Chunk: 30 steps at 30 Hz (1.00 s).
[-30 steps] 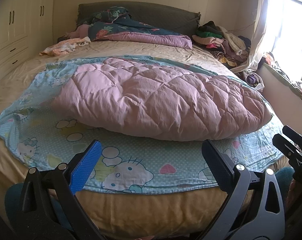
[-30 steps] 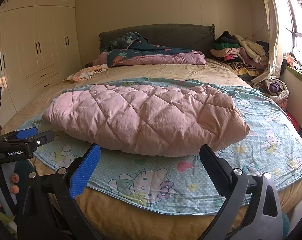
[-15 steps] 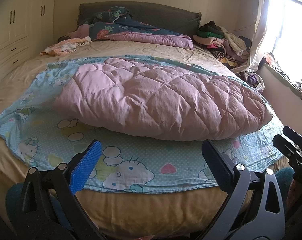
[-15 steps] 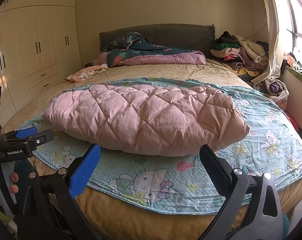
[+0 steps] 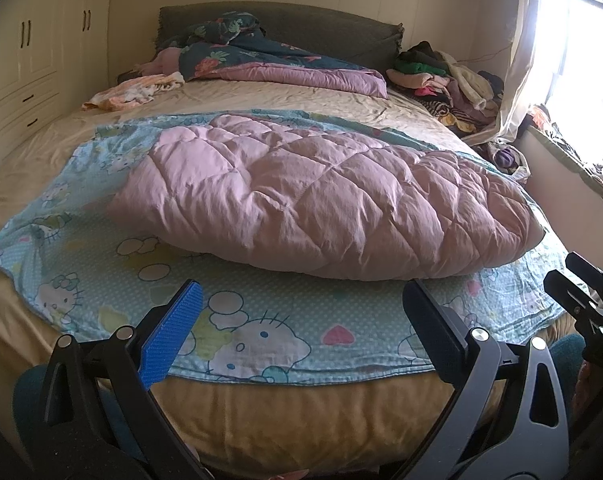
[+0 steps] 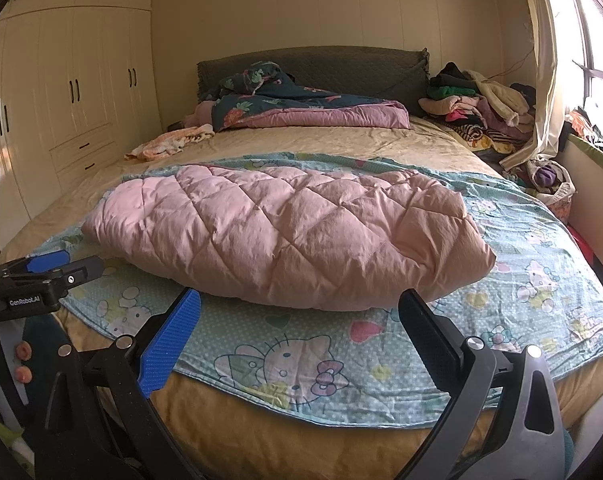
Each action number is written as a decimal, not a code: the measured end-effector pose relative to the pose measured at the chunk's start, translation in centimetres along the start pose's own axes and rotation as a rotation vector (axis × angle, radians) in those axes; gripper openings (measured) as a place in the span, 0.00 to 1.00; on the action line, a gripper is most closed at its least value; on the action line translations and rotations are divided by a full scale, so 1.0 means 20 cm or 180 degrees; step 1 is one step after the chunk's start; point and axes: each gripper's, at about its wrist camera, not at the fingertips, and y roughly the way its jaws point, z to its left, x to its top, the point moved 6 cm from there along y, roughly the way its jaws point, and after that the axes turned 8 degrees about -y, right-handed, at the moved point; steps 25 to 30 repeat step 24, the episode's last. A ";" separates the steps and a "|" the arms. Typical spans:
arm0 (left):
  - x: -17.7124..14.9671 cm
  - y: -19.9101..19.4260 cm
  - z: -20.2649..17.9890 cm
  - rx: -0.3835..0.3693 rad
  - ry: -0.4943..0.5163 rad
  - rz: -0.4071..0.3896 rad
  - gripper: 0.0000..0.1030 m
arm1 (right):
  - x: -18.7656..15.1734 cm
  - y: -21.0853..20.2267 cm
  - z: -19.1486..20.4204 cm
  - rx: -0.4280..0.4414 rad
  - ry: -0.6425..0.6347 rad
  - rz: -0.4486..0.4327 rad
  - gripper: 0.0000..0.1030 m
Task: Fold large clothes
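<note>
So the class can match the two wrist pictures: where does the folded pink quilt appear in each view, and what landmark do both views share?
Left wrist view: the pink quilt fills the middle, reaching far right, on the cartoon-cat sheet.
Right wrist view: the pink quilt lies centre, slightly left, on the same sheet.
Shared landmark: the dark headboard behind.

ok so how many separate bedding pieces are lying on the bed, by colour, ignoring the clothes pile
pink quilted duvet: 1
light blue cartoon-print sheet: 1
dark blue floral quilt with purple underside: 1
peach and white cloth: 1
total: 4
</note>
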 end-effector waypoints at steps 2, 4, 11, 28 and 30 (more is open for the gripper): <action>0.00 0.00 0.00 -0.0013 0.0003 0.0011 0.91 | 0.00 -0.01 -0.01 -0.0025 -0.0001 0.0000 0.96; -0.01 -0.01 0.00 0.0033 0.0035 0.0034 0.91 | 0.00 -0.02 -0.03 -0.0051 0.0013 -0.0012 0.96; -0.03 0.01 0.01 0.0250 0.0099 0.0123 0.91 | 0.02 -0.08 -0.14 -0.0181 0.0151 -0.0088 0.96; 0.52 0.18 0.92 0.1172 -0.0805 -0.0107 0.91 | -0.67 -0.62 -1.69 -0.2385 0.1629 0.0283 0.96; 0.52 0.18 0.92 0.1172 -0.0805 -0.0107 0.91 | -0.67 -0.62 -1.69 -0.2385 0.1629 0.0283 0.96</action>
